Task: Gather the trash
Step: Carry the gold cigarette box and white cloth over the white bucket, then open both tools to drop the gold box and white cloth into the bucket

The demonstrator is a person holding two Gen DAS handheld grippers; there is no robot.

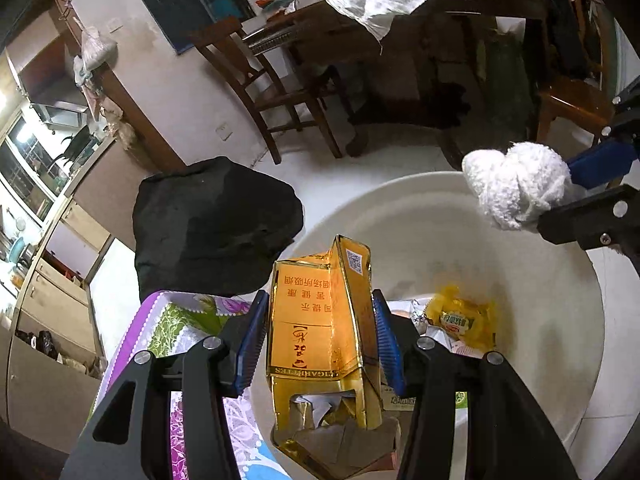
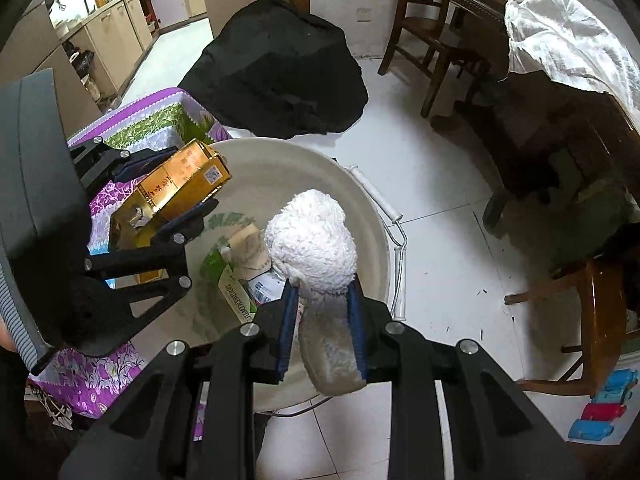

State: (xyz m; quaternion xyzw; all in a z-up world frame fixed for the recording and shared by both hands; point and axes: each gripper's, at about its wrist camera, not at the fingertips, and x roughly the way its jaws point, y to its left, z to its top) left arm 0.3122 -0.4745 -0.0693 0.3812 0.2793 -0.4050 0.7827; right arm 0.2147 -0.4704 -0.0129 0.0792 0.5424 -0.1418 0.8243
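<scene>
1. White floor tiles (image 2: 448,240) cover the room; wooden chairs (image 1: 276,80) and a dark wooden table (image 2: 472,4) draped with a white cloth (image 2: 560,36) stand at the far side.
2. A round white bucket (image 2: 360,200) sits on the floor, its wire handle (image 2: 396,236) hanging down the outside of the rim.
3. Trash lies in the bucket bottom: a yellow snack wrapper (image 1: 460,320) and paper packaging (image 2: 240,280).
4. A black bundle (image 1: 212,232) rests on the floor just beyond the bucket.
5. A purple and green floral cloth (image 1: 176,320) covers a surface beside the bucket.
6. The left gripper (image 1: 318,340) is clamped on a gold cigarette carton (image 1: 316,320). Both blue pads press its long sides. The carton is torn open at the near end and sits over the bucket rim.
7. The right gripper (image 2: 324,332) is closed tight on a wad of white towelling (image 2: 312,248). The wad bulges out past the fingertips and hangs above the bucket interior.
8. The two grippers are near each other, each over the bucket, not touching.
</scene>
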